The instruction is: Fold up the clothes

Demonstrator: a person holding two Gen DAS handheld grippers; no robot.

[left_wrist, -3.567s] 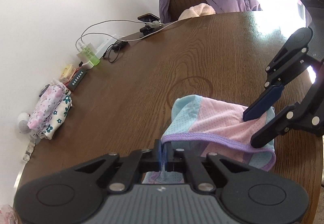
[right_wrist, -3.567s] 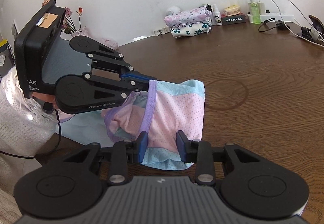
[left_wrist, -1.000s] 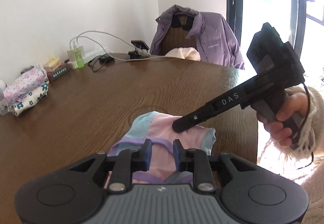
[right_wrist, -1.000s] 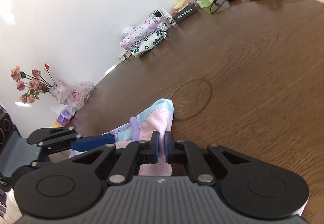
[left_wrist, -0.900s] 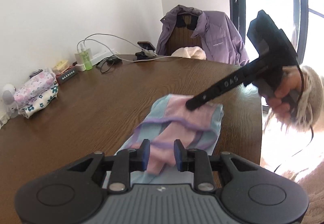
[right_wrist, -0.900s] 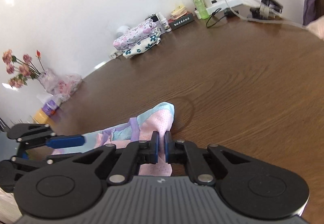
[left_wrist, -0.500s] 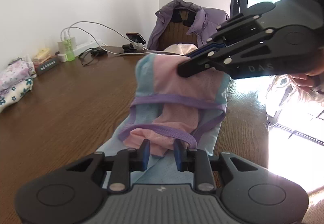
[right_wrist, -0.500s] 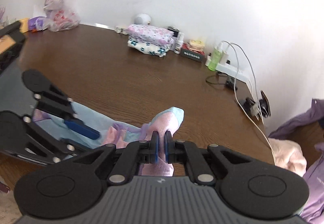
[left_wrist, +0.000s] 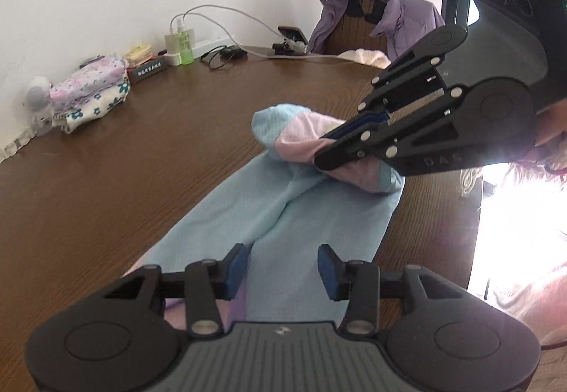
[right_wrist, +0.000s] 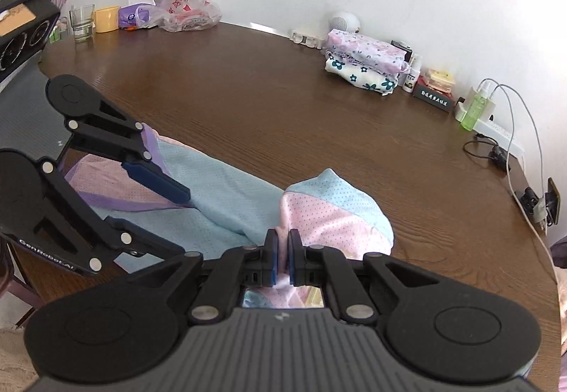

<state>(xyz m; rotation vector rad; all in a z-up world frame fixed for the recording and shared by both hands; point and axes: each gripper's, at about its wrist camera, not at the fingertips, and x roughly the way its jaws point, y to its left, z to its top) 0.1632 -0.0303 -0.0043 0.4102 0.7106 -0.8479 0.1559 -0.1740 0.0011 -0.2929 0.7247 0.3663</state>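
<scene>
Lying stretched along the near edge of the round wooden table (right_wrist: 319, 115), the pale blue garment (left_wrist: 283, 215) has a purple-trimmed pink waistband at one end and a pink-and-blue bunched end (right_wrist: 336, 211) at the other. The right gripper (right_wrist: 281, 257) has its blue pads closed tight on that bunched end, with pink fabric pinched between them; in the left wrist view the same gripper (left_wrist: 329, 151) holds the bunch raised just above the flat blue cloth. The left gripper (left_wrist: 281, 268) has its jaws spread wide with nothing between them, poised over the waistband end; from the right wrist view it (right_wrist: 156, 200) reaches in from the left, one blue pad over the purple trim. Along the far edge by the wall sit a stack of folded floral clothes (right_wrist: 365, 61), a green bottle (right_wrist: 475, 108) by a white power strip, and a drinking glass (right_wrist: 81, 22) toward the far left corner
</scene>
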